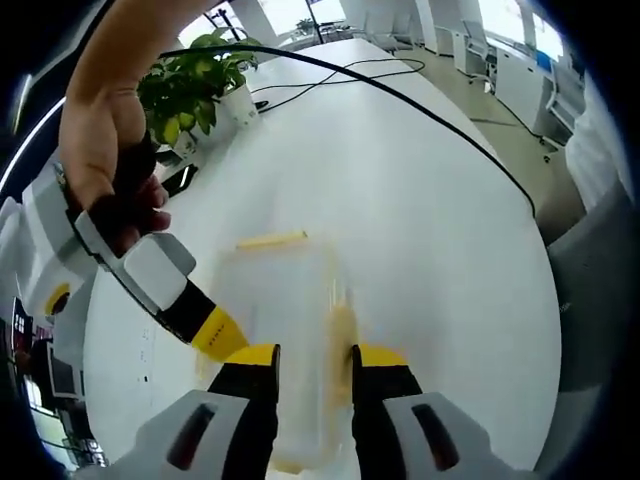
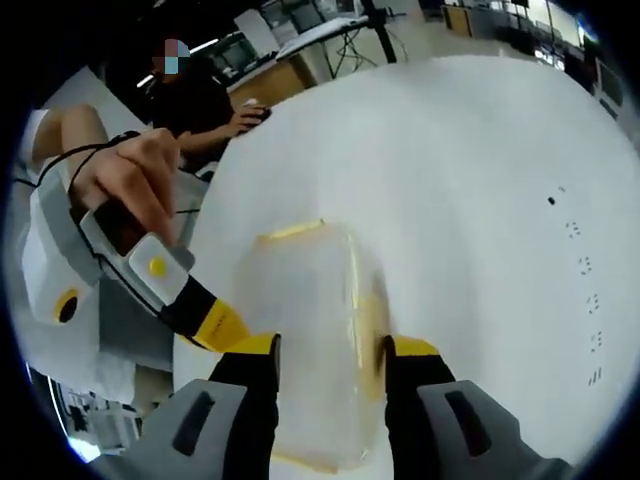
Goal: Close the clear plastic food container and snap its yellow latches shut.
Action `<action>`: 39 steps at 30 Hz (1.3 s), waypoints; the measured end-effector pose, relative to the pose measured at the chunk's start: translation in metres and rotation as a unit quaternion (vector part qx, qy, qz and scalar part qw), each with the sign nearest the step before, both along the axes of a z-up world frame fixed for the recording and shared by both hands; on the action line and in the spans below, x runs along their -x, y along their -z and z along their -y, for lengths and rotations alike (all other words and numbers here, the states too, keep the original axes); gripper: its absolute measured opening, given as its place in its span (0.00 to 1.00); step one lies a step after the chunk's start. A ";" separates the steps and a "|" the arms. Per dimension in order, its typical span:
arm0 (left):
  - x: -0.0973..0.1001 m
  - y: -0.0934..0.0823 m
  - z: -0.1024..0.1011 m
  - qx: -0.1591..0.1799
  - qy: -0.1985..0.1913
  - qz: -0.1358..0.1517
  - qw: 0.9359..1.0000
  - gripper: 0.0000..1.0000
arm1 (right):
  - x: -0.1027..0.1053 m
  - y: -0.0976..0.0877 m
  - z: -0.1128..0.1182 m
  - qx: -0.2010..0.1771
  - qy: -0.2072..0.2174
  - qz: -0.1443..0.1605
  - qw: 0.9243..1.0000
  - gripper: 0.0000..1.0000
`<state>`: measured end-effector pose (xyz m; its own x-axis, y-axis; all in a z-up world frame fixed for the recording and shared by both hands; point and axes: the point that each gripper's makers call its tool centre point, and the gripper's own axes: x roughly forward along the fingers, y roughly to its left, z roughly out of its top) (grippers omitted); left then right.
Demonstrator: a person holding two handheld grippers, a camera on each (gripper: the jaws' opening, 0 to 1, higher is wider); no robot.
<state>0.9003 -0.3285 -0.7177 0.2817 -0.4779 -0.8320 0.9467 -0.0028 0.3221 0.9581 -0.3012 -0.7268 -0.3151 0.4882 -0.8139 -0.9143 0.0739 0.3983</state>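
Note:
The clear plastic container (image 1: 290,290) looks blurred on the white table (image 1: 430,220), with one yellow latch (image 1: 272,240) on its far edge and another (image 1: 341,325) on its right side. My left gripper (image 1: 313,355) has its jaws closed against the container's near end. The right gripper (image 1: 215,333) comes in from the left, held by a hand (image 1: 105,150), its yellow tip touching the container's left side. In the right gripper view, the container (image 2: 310,320) sits between the jaws of my right gripper (image 2: 330,345), which press on it. The left gripper (image 2: 213,322) touches its left edge.
A potted green plant (image 1: 200,85) stands at the far left of the table. A black cable (image 1: 400,95) runs across the table's far part. A grey chair (image 1: 600,260) stands at the right edge. A person (image 2: 200,100) sits behind the table (image 2: 480,180).

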 end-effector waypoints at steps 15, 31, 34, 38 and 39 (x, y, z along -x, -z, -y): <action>0.001 0.012 0.008 -0.006 -0.029 0.007 1.000 0.15 | -0.004 -0.004 -0.004 0.041 -0.001 -0.011 0.999 0.34; 0.007 0.000 0.000 -0.015 0.000 0.017 1.000 0.18 | 0.005 -0.001 0.002 0.030 0.027 -0.018 0.999 0.36; 0.010 0.001 0.000 -0.018 0.003 0.017 1.000 0.19 | 0.008 -0.001 0.003 0.030 0.032 -0.020 0.999 0.36; 0.016 0.001 -0.003 -0.021 0.004 0.020 1.000 0.19 | 0.016 -0.001 0.002 0.028 0.038 -0.022 0.999 0.36; 0.016 0.001 -0.003 -0.020 0.004 0.020 1.000 0.19 | 0.016 -0.001 0.002 0.026 0.039 -0.021 0.999 0.36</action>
